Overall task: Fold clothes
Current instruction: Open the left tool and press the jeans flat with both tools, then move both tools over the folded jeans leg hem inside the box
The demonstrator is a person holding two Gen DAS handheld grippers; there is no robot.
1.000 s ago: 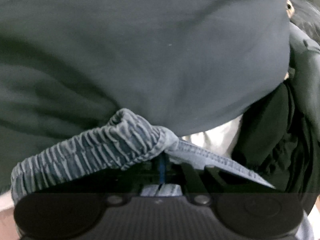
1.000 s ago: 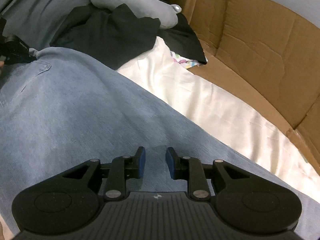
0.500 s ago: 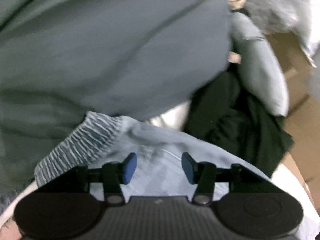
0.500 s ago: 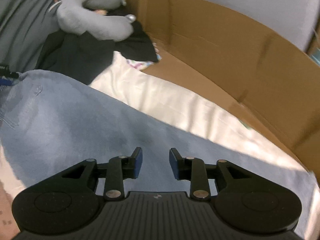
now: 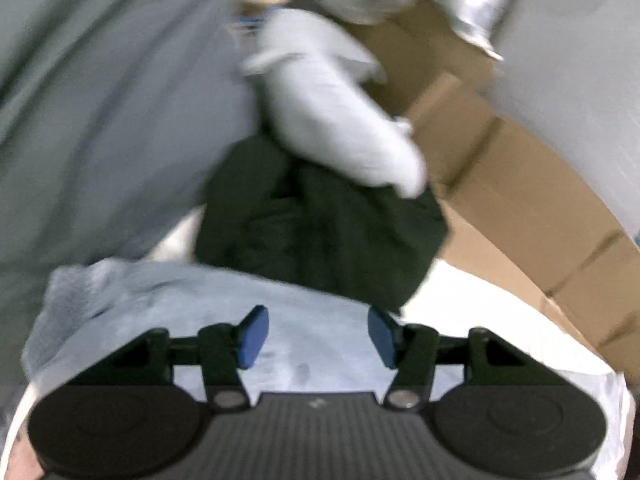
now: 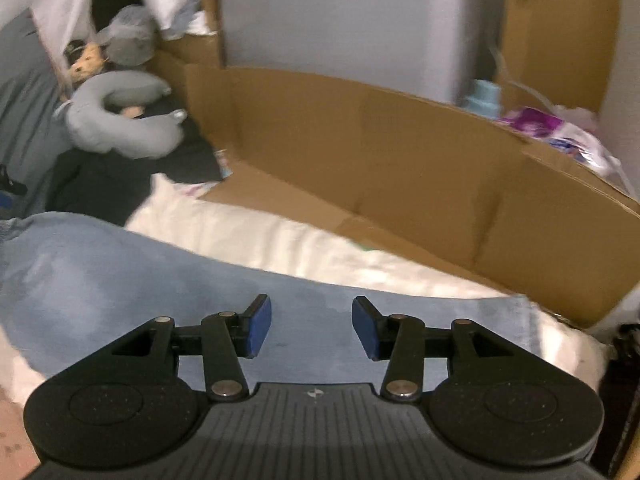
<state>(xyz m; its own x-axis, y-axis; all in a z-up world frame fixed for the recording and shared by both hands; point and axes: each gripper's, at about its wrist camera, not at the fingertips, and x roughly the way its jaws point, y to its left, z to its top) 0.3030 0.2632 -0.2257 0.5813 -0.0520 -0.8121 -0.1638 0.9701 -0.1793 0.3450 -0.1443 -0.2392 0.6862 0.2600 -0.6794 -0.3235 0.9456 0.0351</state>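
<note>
Light blue denim trousers (image 5: 168,304) lie spread flat on a white sheet (image 6: 240,228); they also show in the right wrist view (image 6: 120,272). My left gripper (image 5: 314,336) is open and empty, just above the denim near its waistband end. My right gripper (image 6: 311,328) is open and empty, above the other end of the denim. A black garment (image 5: 320,232) lies crumpled beyond the trousers; it also shows in the right wrist view (image 6: 108,176).
A grey neck pillow (image 6: 120,128) lies on the black garment, with a small doll (image 6: 86,60) behind it. A brown cardboard wall (image 6: 400,160) runs along the far side. A grey-green blanket (image 5: 100,112) fills the left. A plastic bag (image 6: 568,136) sits behind the cardboard.
My left gripper has let go of the elastic waistband and opened, then pulled back and turned right. My right gripper has opened wider and lifted, and its view swung up toward the cardboard.
</note>
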